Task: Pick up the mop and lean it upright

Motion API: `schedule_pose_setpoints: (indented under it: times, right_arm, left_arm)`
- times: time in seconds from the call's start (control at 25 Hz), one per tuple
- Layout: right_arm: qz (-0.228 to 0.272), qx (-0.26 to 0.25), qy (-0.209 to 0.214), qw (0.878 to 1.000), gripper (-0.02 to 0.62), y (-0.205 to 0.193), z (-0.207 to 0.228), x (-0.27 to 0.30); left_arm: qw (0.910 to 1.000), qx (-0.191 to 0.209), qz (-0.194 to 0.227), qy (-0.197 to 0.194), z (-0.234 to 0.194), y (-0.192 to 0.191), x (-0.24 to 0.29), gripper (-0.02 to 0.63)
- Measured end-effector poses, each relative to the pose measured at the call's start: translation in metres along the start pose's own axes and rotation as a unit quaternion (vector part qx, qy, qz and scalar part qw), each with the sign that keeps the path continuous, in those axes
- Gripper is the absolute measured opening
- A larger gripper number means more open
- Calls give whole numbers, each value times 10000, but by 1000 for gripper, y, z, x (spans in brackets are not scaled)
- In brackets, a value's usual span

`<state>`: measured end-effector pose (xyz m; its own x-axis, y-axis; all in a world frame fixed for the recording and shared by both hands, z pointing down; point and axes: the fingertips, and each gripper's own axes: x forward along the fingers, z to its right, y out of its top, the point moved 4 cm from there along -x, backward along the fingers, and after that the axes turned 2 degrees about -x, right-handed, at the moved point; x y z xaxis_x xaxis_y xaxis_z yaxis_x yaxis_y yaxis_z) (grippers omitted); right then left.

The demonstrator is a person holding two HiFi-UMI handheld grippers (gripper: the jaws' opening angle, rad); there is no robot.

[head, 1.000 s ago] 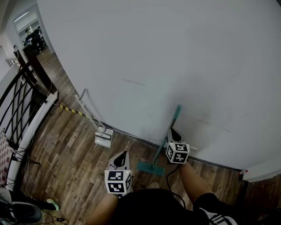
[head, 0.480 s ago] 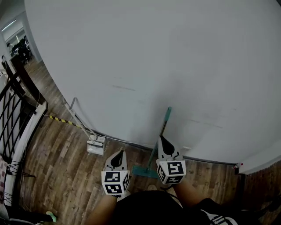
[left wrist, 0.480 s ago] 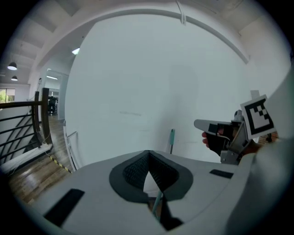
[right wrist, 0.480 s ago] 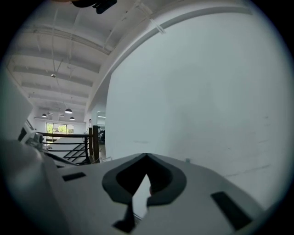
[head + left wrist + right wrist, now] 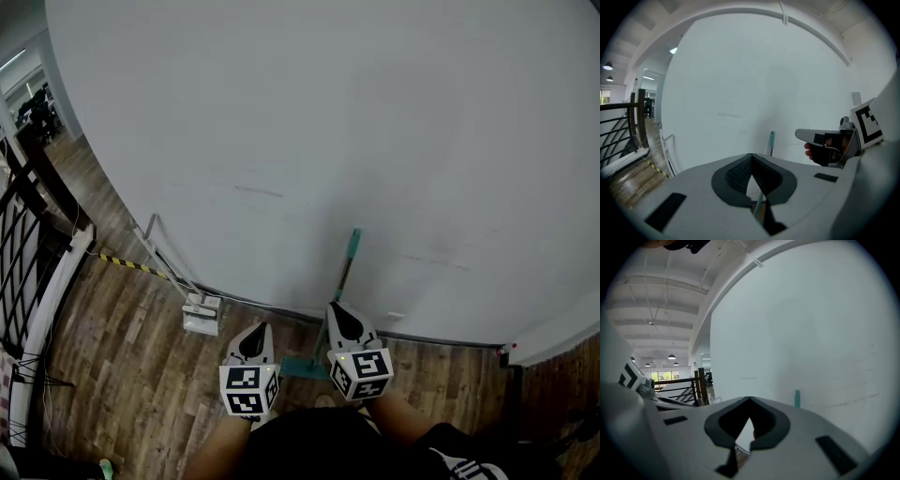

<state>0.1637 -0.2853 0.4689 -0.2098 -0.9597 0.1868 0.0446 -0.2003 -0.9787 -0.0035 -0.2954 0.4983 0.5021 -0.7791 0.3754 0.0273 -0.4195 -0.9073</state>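
The left gripper (image 5: pixel 751 157) has its jaws pressed together on nothing, and the right gripper (image 5: pixel 750 401) is likewise closed and empty. Just beyond them, the teal mop (image 5: pixel 349 258) leans upright against the white wall (image 5: pixel 375 141), its head on the wooden floor (image 5: pixel 141 328).

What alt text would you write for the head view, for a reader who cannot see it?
A teal-handled mop leans upright against a white wall, its head on the wooden floor. Below, the left claw and right claw point at the wall, the right one beside the handle.
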Motion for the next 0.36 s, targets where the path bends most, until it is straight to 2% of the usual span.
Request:
schedule_pose_setpoints:
  times: [0.36]
  right_arm:
    - [-143, 152, 100, 9997, 12, -6, 2, -2]
  left_arm:
    - [9999, 27, -89, -114, 11, -5, 0, -9]
